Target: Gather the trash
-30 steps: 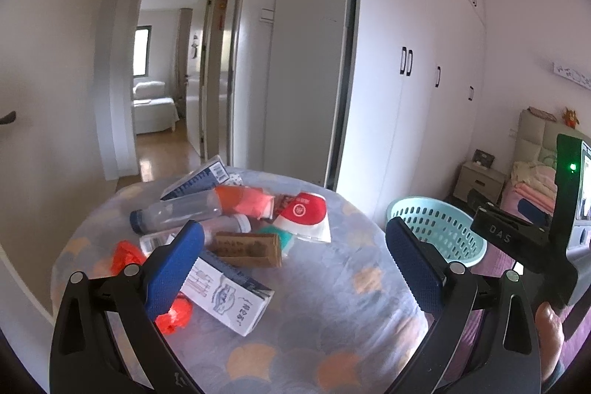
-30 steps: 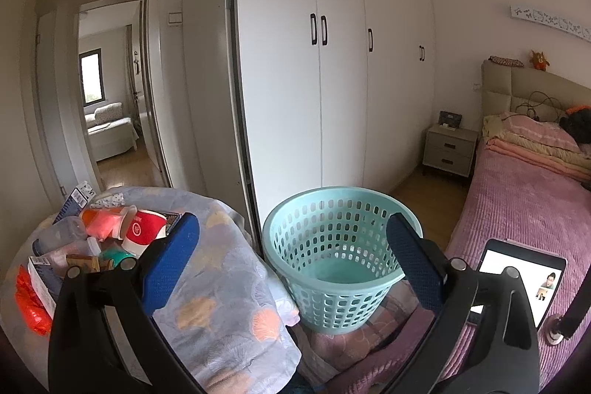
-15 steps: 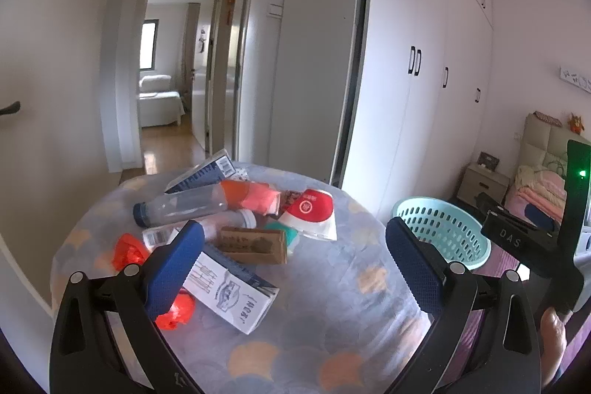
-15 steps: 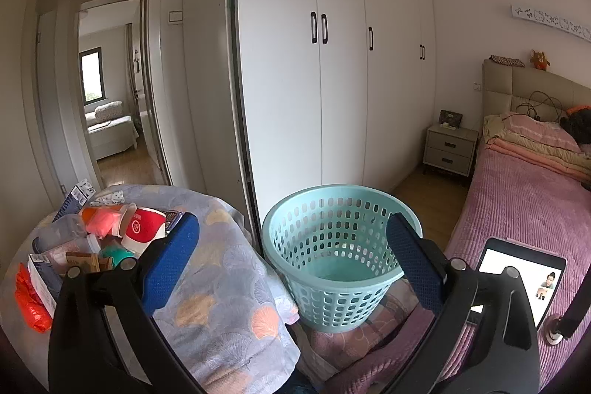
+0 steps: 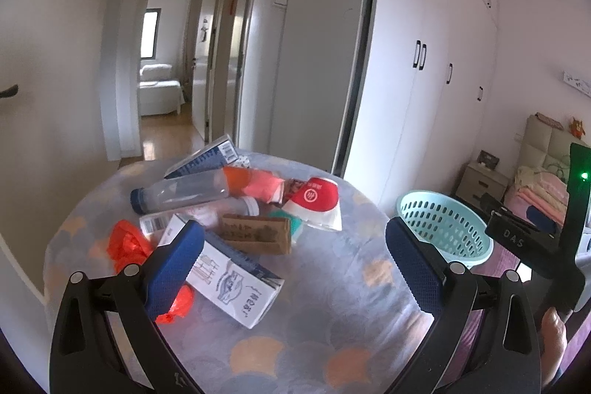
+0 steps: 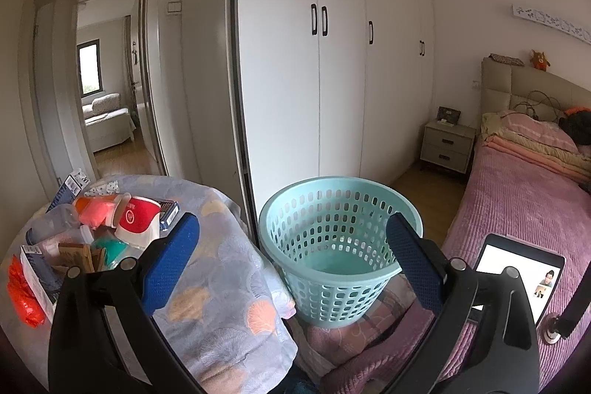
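Trash lies piled on a round table (image 5: pixel 332 338) with a patterned cloth: a white carton (image 5: pixel 236 287), a brown cardboard packet (image 5: pixel 255 234), a clear bottle (image 5: pixel 181 191), a red and white paper cup (image 5: pixel 317 200), an orange wrapper (image 5: pixel 125 242) and a dark blue box (image 5: pixel 207 161). My left gripper (image 5: pixel 293 268) hovers open above the table's near side, empty. A pale green mesh basket (image 6: pixel 340 250) stands right of the table. My right gripper (image 6: pixel 291 268) hangs open in front of the basket, holding nothing. The paper cup (image 6: pixel 138 213) shows in the right wrist view too.
White wardrobe doors (image 6: pixel 332 61) stand behind the basket. A bed with a pink cover (image 6: pixel 517 209) and a bedside cabinet (image 6: pixel 447 150) fill the right. A lit phone (image 6: pixel 517 276) on a stand sits near my right gripper. An open doorway (image 5: pixel 173 61) leads to another room.
My left gripper has risen and drawn back slightly, so the table and trash sit lower in view. The right gripper has barely moved. Both stay open.
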Demonstrator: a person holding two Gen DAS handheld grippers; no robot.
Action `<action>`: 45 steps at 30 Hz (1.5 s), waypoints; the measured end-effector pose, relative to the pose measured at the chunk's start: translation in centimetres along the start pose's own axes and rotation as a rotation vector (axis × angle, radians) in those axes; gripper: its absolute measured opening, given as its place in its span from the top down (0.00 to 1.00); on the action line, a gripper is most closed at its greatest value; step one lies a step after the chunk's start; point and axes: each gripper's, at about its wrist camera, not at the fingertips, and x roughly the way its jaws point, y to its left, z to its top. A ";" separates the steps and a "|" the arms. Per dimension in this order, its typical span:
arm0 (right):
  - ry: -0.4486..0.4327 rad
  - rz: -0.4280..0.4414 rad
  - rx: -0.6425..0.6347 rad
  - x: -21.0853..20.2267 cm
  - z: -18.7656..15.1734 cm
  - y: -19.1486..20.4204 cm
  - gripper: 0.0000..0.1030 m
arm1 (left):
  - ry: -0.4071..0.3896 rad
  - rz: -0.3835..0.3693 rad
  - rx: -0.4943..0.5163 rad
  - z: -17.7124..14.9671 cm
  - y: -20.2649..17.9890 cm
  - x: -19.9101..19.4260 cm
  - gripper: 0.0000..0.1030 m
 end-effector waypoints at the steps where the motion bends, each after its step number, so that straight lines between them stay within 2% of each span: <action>1: 0.002 0.001 -0.002 0.1 0.0 0.1 0.07 | 0.002 0.003 -0.004 0.0 0.2 0.0 0.07; 3: 0.006 0.006 -0.008 0.2 -0.1 0.4 0.08 | 0.002 0.009 -0.008 0.1 0.5 0.0 0.07; 9: 0.007 0.033 -0.027 0.3 -0.2 1.3 0.13 | -0.028 0.087 -0.032 1.1 3.2 -1.0 0.07; 16: 0.025 0.110 -0.065 0.5 -0.2 3.5 0.36 | -0.027 0.233 -0.069 2.0 8.1 -2.1 0.07; 17: 0.031 0.136 -0.072 0.5 -0.2 4.0 0.43 | -0.017 0.253 -0.078 2.1 9.1 -2.2 0.07; 19: 0.043 0.183 -0.089 0.5 -0.2 5.0 0.48 | -0.004 0.286 -0.099 2.2 10.7 -2.2 0.07; 23: 0.080 0.341 -0.097 0.6 -0.1 7.7 0.48 | 0.063 0.324 -0.127 1.8 13.9 -1.7 0.08; 26: 0.111 0.462 -0.114 0.9 -0.4 10.1 0.48 | 0.120 0.298 -0.167 1.1 15.7 -0.8 0.08; 30: 0.166 0.577 -0.163 1.3 -1.6 13.4 0.47 | 0.203 0.265 -0.187 -0.3 16.4 1.2 0.09; 33: 0.221 0.645 -0.212 1.4 -3.0 15.4 0.39 | 0.251 0.241 -0.192 -1.4 16.3 3.1 0.09; 37: 0.281 0.706 -0.267 1.7 -4.3 17.5 0.37 | 0.314 0.200 -0.245 -2.7 17.0 5.3 0.18; 41: 0.336 0.776 -0.313 2.5 -5.2 19.6 0.32 | 0.331 0.159 -0.296 -3.3 17.6 6.5 0.19; 45: 0.414 0.829 -0.331 4.3 -6.2 21.7 0.31 | 0.354 0.126 -0.316 -3.6 17.8 7.5 0.24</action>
